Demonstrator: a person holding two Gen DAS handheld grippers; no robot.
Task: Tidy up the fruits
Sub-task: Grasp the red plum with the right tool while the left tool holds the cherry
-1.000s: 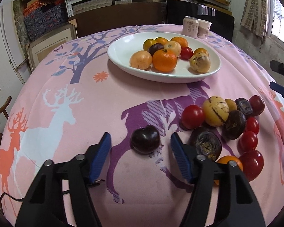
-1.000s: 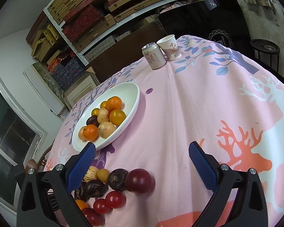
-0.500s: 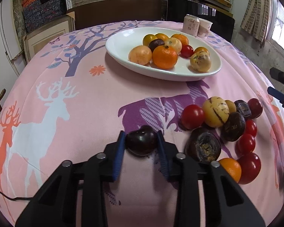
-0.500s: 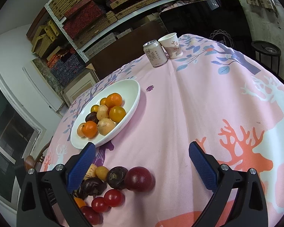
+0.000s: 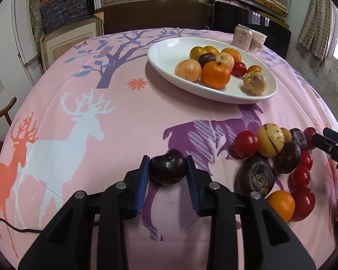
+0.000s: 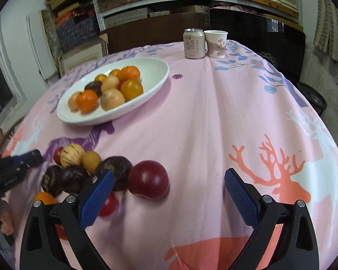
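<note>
Left wrist view: the left gripper (image 5: pixel 167 172) has just closed its jaws on a dark plum (image 5: pixel 167 169), which sits on the table (image 5: pixel 128 117) well short of the white plate (image 5: pixel 169 54) of fruit. A fruit pile (image 5: pixel 279 157) lies to the right.

Right wrist view: the right gripper (image 6: pixel 169 191) hangs over the table with jaws wide and empty, a red plum (image 6: pixel 148 180) just beyond its left pad.

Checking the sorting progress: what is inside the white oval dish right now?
The white oval dish holds oranges, pale speckled fruits, a dark purple fruit and a red tomato. Anything beneath or behind that heap is hidden.
</note>
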